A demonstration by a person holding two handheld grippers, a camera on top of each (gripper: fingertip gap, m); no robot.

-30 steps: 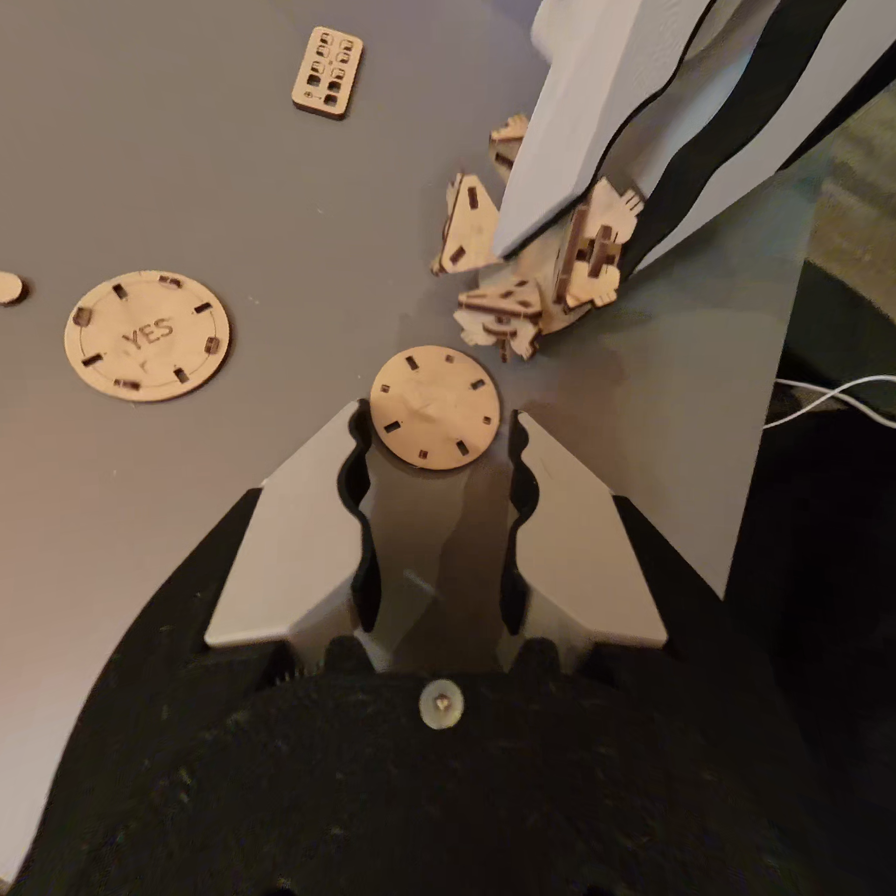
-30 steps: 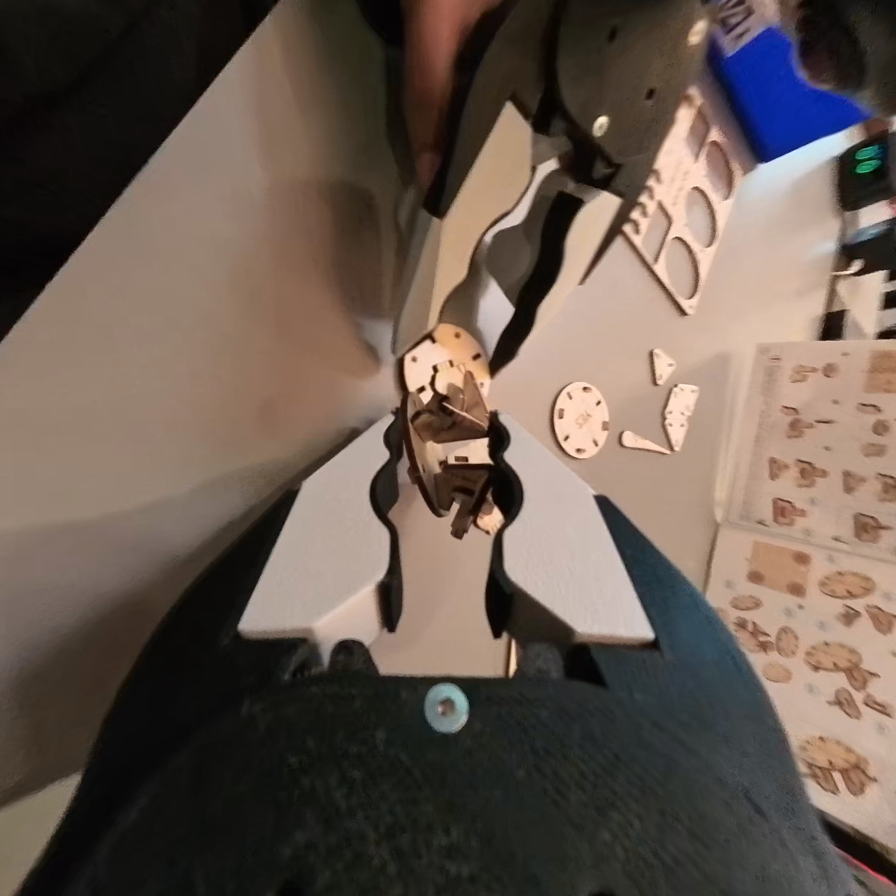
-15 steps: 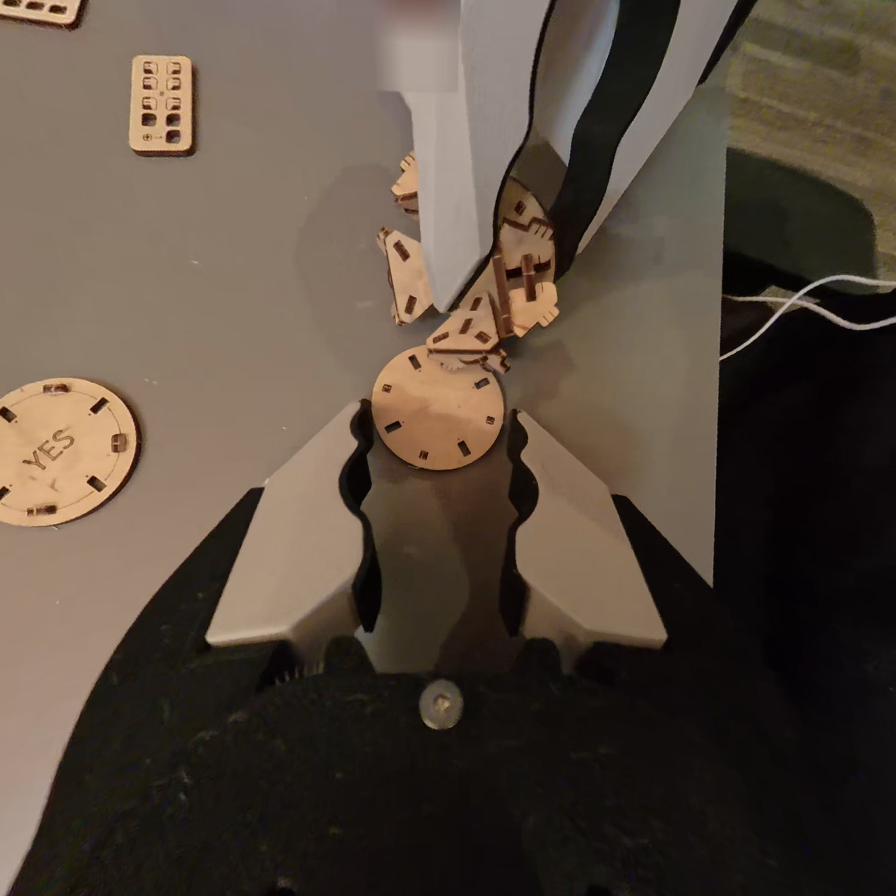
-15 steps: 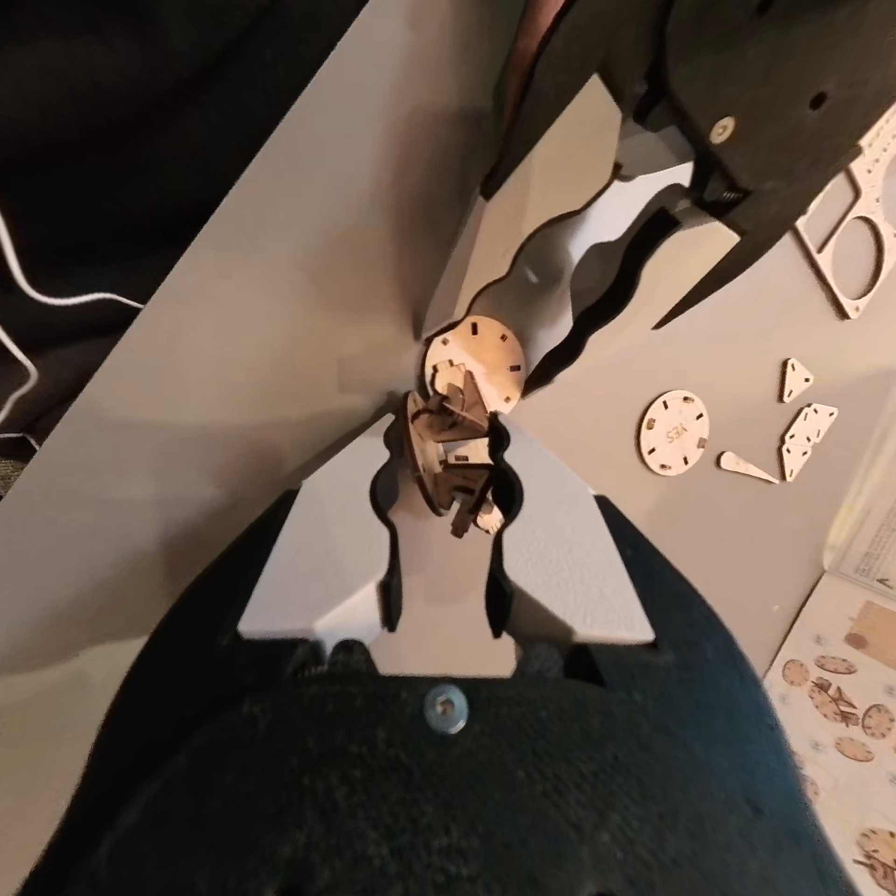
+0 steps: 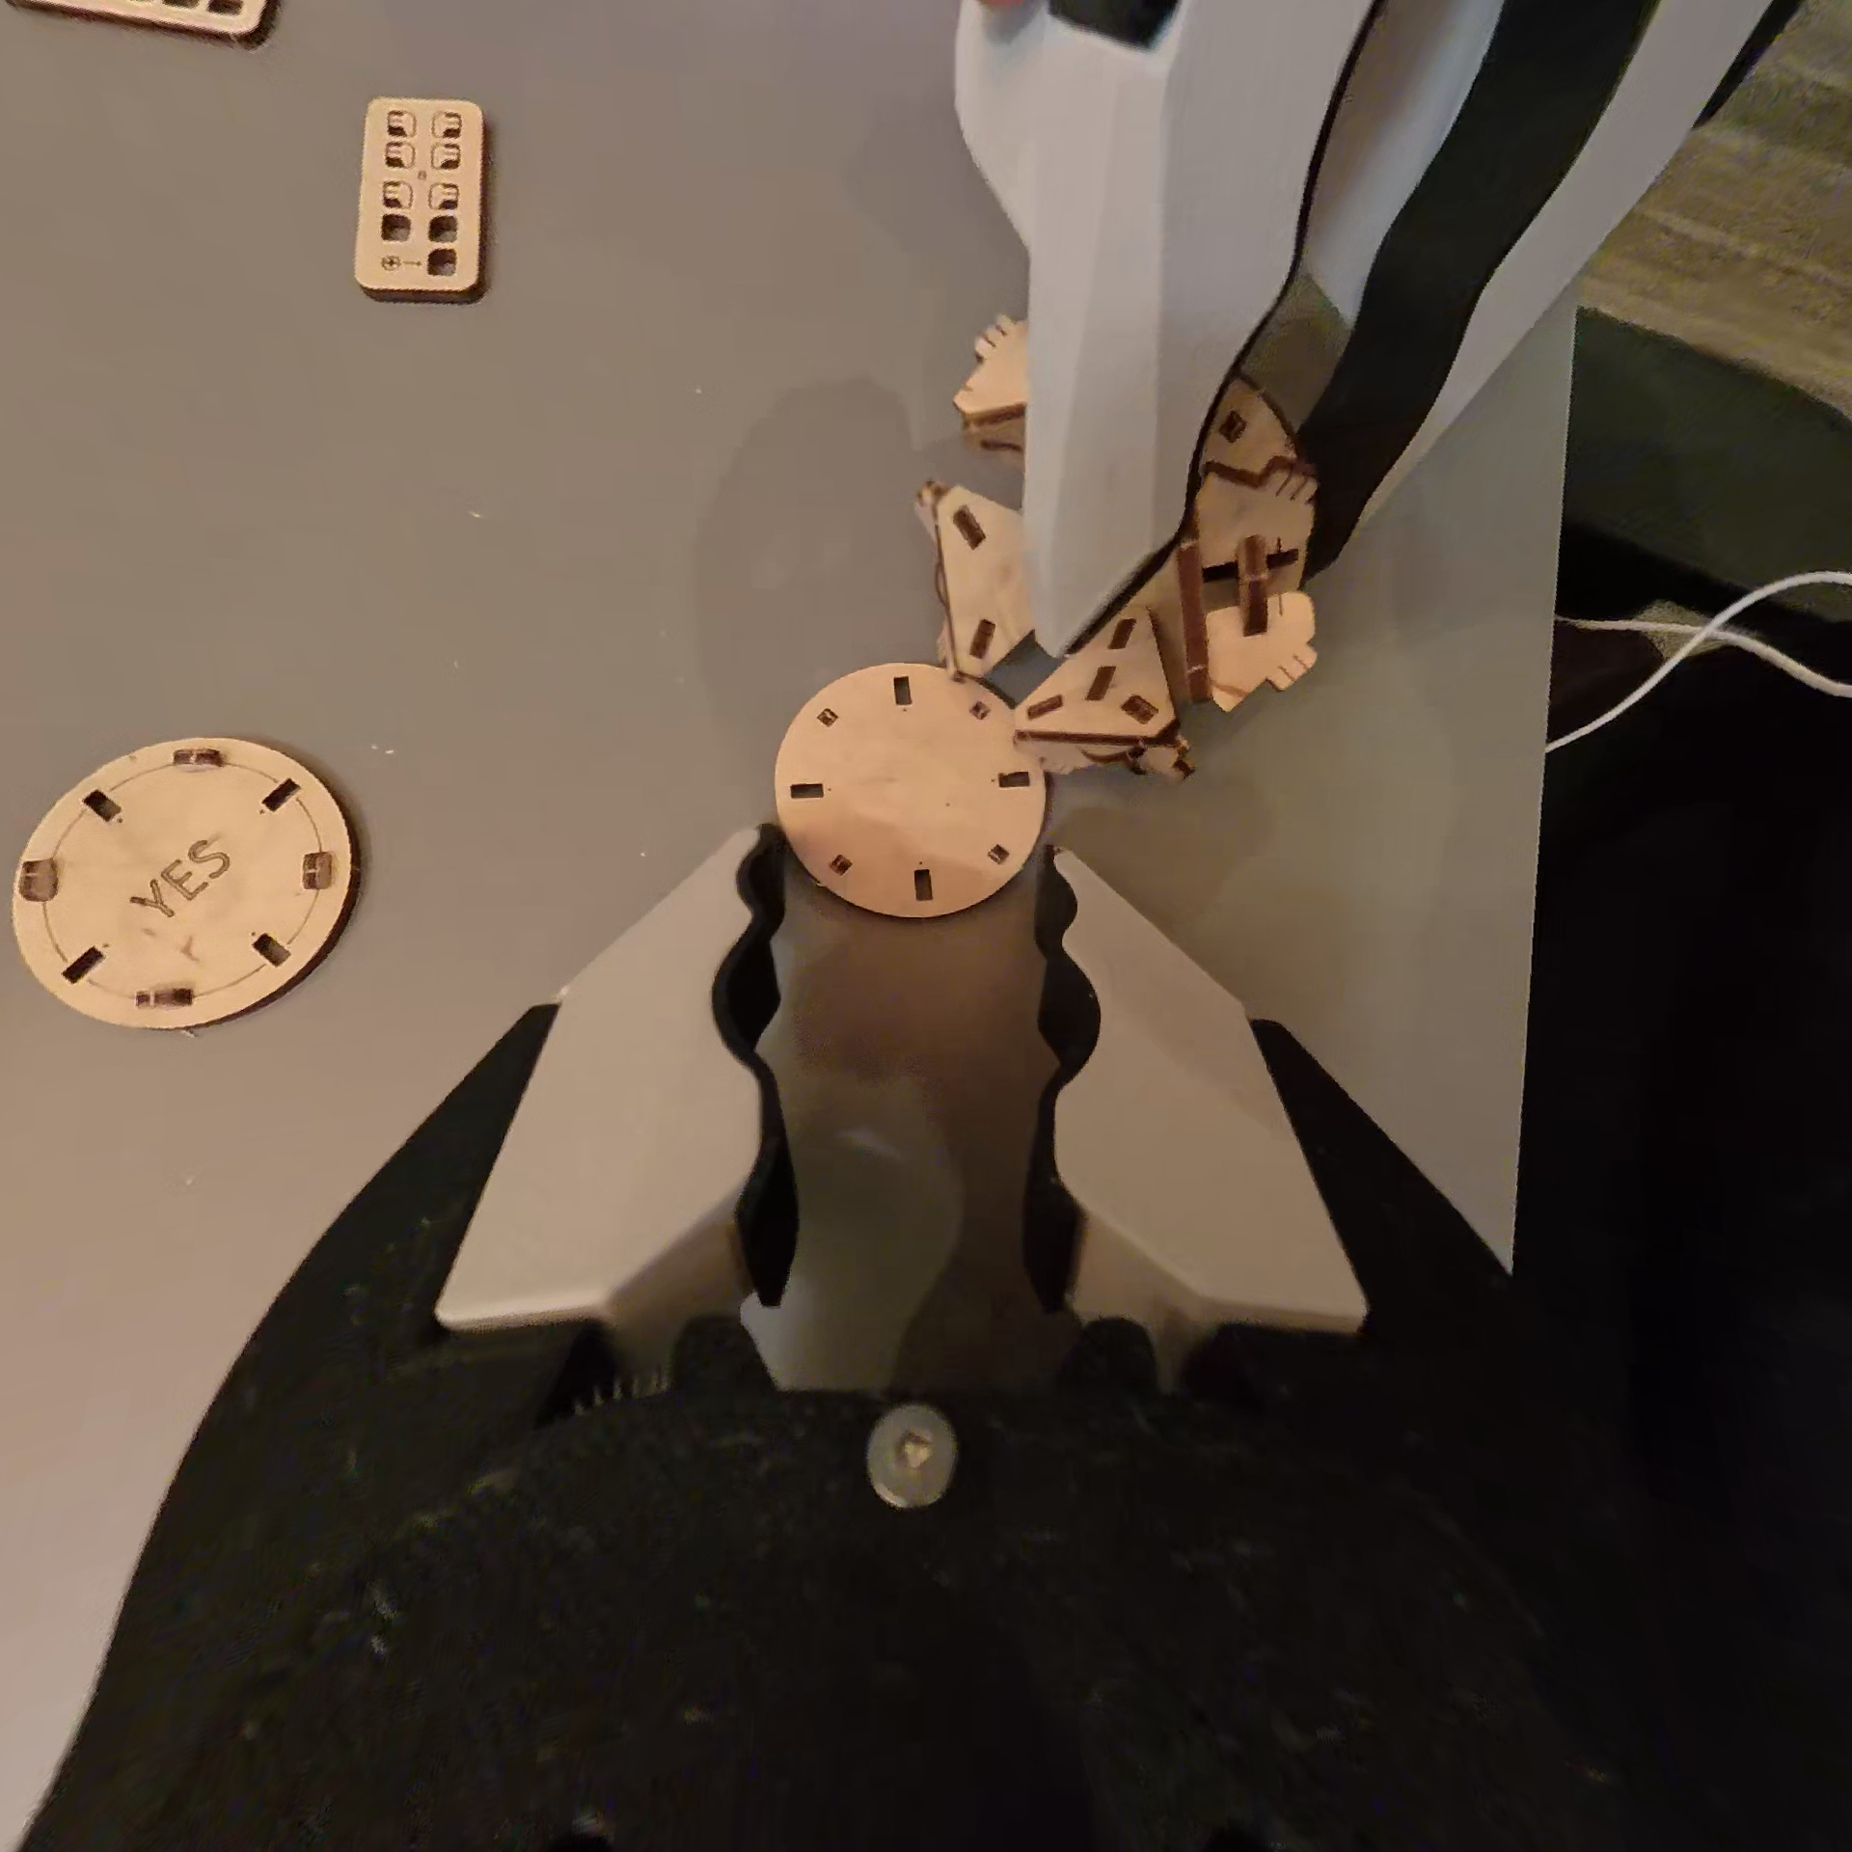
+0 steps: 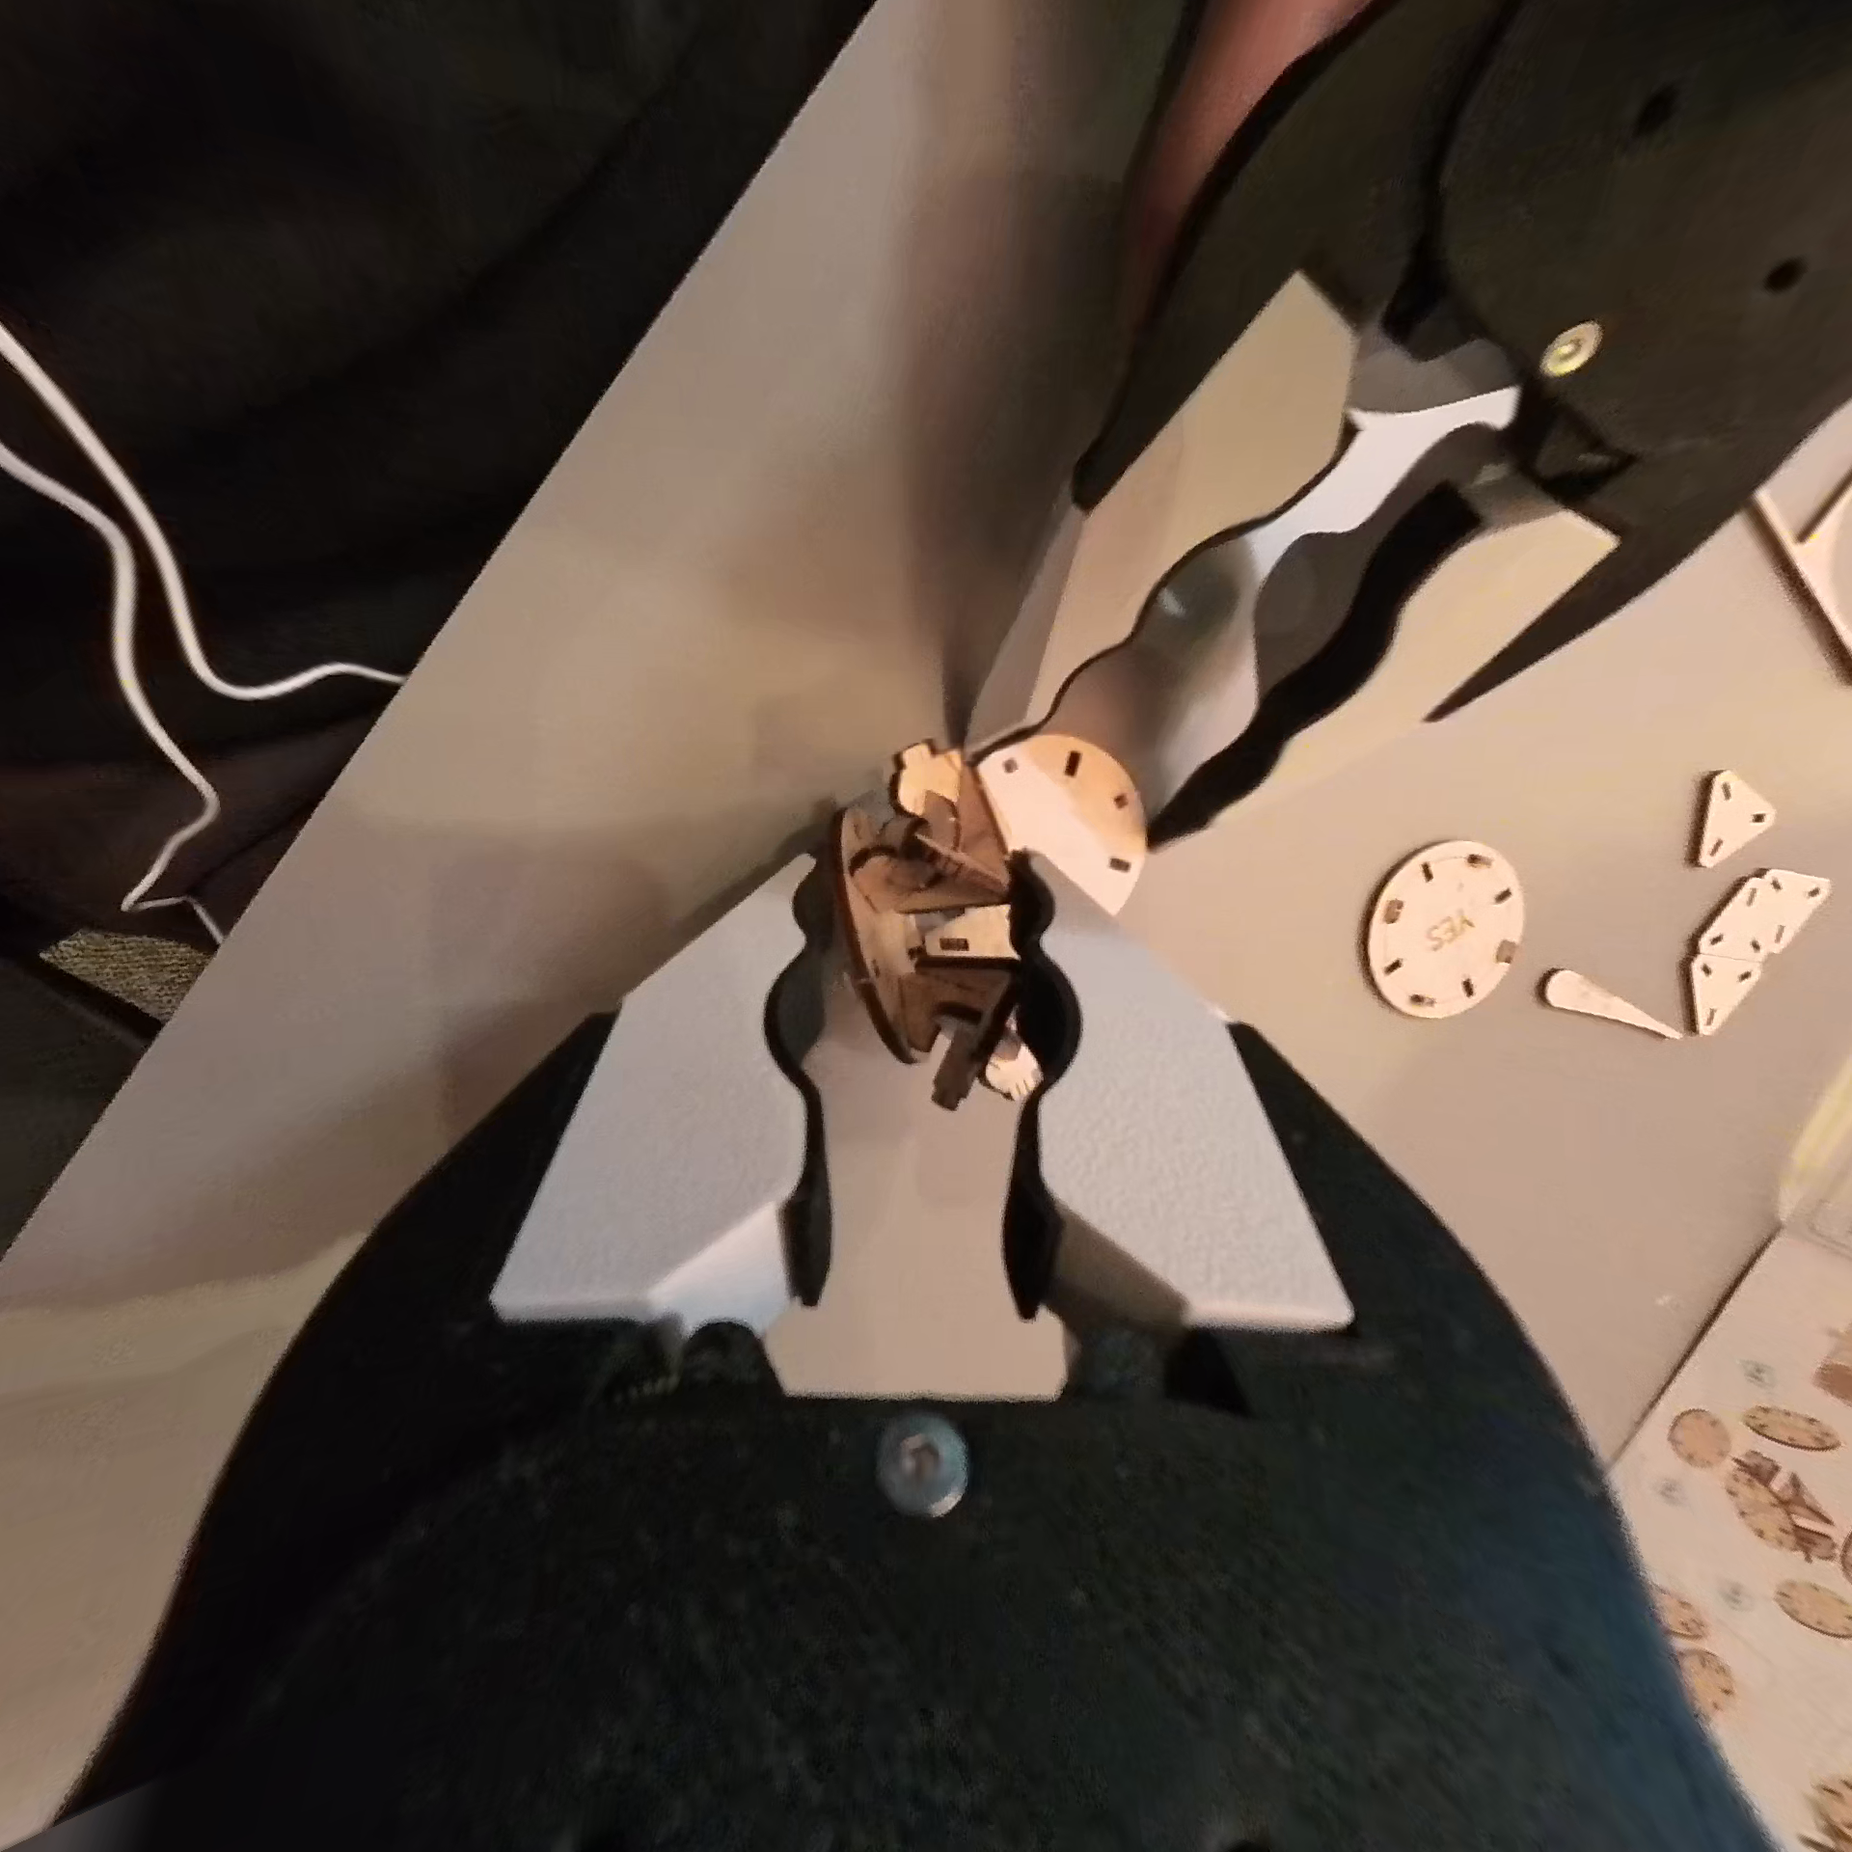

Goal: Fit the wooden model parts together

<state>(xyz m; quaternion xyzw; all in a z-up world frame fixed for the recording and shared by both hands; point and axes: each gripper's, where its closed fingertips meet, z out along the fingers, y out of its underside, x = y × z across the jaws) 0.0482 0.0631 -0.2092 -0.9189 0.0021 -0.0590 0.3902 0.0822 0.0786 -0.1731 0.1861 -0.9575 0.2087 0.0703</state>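
Here, two handheld grippers meeting nose to nose near the table (image 5: 401, 561) corner, over grey surface.

Left gripper (image 5: 907, 867): levelled low, pointing forward along the tabletop, fingers spread wide. Plain wooden disc (image 5: 910, 790) with small slots round its rim sitting right at the fingertips, its near edge between them; left fingertip (image 5: 747, 872) touching or almost touching the rim, right fingertip (image 5: 1064, 882) just clear of it. Not plainly clamped; whether the disc lies flat or is lifted, cannot tell.

Right gripper (image 6: 917, 932): coming in from the far side in the left wrist view, tilted steeply down, jaws partly closed and pinching a wooden assembly (image 6: 927, 922) of interlocked slotted pieces, both pads pressed on its sides. Triangular plates (image 5: 1097, 691) of that assembly jutting beyond the fingertips and touching the far rim of the plain disc.

Elsewhere on the table: a second disc with engraved lettering (image 5: 183, 882) well off to the left, a small rectangular slotted plate (image 5: 421, 197) farther back, loose triangular pieces (image 6: 1744, 927) and a printed sheet (image 6: 1784, 1483) seen from the right wrist. White cable (image 6: 150, 561) hanging past the table edge.
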